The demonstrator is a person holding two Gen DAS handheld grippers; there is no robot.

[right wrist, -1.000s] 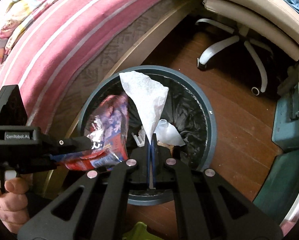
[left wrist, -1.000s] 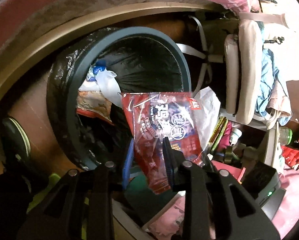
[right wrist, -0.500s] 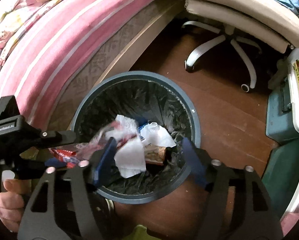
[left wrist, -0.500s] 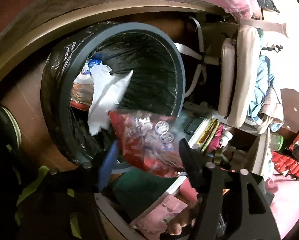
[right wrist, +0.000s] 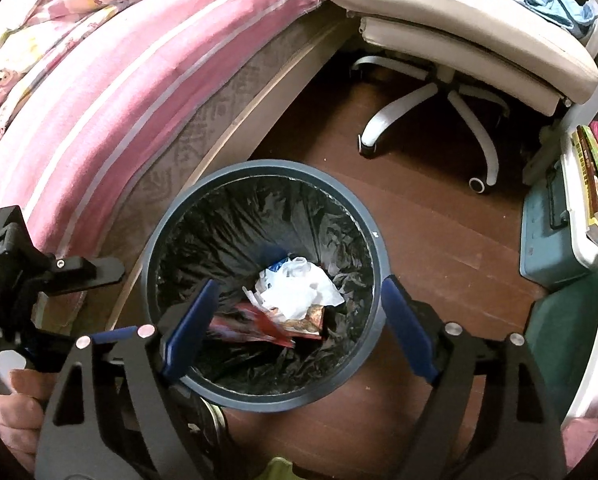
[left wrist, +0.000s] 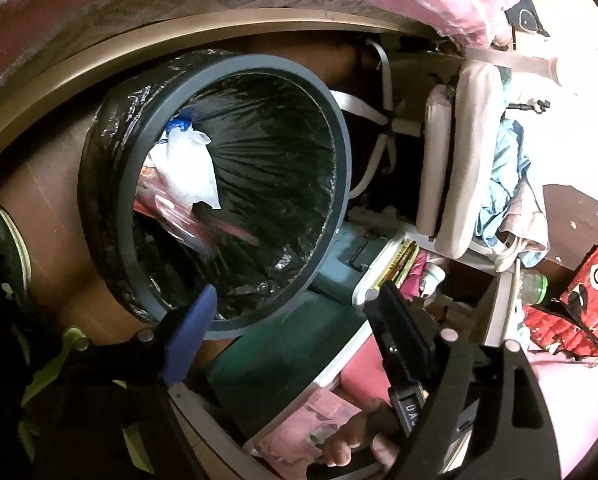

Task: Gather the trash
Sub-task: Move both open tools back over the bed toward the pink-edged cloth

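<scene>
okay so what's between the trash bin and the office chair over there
In the right wrist view, only bare brown wood floor lies between the trash bin and the white wheeled base of the office chair.

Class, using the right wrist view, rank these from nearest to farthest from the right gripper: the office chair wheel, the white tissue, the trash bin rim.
1. Trash bin rim: directly under the open right gripper, between its fingers.
2. White tissue: lower, at the bin's bottom, centre.
3. Office chair wheel: across the floor, upper right.
</scene>
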